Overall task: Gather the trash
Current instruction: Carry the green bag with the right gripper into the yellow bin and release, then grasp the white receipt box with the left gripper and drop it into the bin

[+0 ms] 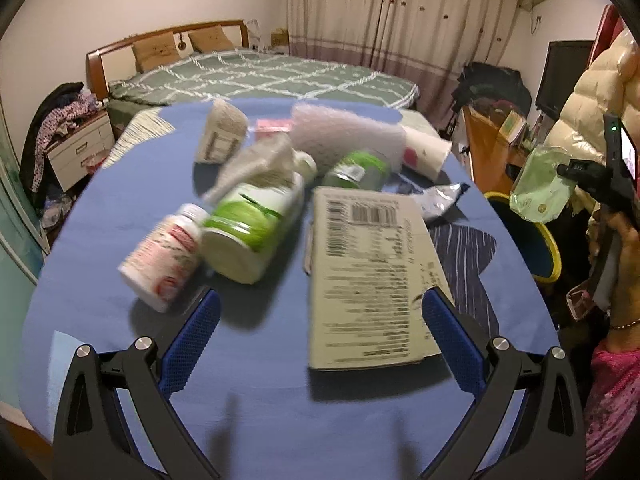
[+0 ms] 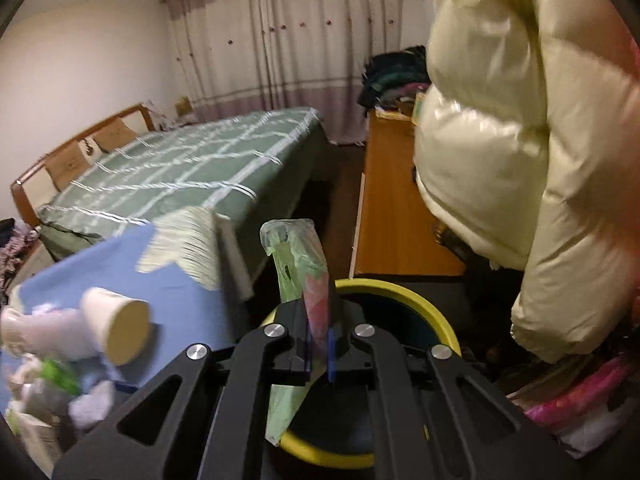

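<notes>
Here the right tongs [image 2: 319, 354] pinch a thin green plastic wrapper [image 2: 298, 268] above the yellow-rimmed bin [image 2: 394, 292]; it looks light, limp and slippery. The left tongs [image 1: 320, 320] hang spread over the table [image 1: 100, 240], near a stiff cardboard box [image 1: 368, 276], best taken by its edges.

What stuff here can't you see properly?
- Inside of the yellow-rimmed bin: right wrist view, hidden by the right gripper and its green wrapper.
- Print on the cardboard box: left wrist view, blurred.
- Bottle labels: left wrist view, motion blur.
</notes>
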The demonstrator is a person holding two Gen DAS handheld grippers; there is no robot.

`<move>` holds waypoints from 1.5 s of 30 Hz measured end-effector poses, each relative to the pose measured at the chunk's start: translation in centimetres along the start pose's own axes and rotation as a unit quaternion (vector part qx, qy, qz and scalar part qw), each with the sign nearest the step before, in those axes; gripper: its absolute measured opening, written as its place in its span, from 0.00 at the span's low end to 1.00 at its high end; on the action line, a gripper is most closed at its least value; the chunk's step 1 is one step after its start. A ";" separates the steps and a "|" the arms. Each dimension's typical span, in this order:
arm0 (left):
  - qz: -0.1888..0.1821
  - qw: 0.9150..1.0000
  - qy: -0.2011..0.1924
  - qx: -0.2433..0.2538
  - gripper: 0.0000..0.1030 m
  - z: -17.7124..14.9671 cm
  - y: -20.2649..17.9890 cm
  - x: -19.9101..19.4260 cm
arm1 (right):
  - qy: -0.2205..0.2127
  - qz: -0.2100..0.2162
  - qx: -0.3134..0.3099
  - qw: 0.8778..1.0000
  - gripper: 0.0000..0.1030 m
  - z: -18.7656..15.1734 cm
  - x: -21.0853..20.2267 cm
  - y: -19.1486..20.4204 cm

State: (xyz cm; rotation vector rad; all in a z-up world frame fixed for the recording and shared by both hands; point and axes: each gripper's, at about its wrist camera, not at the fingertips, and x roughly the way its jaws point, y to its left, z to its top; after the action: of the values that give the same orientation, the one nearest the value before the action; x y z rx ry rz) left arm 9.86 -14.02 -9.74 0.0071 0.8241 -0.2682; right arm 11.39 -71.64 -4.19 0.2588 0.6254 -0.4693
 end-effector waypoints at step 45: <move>0.006 0.996 0.076 0.048 0.75 1.0 -4.1 4.8 | 0.032 0.002 -0.001 0.999 0.36 -2.6 1.8 -0.5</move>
State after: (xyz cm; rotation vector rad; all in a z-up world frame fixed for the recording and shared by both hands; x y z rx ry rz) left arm 12.70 -19.19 -12.10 0.1245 0.9617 -0.2986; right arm 11.12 -71.78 -7.38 0.2752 0.6875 -0.4573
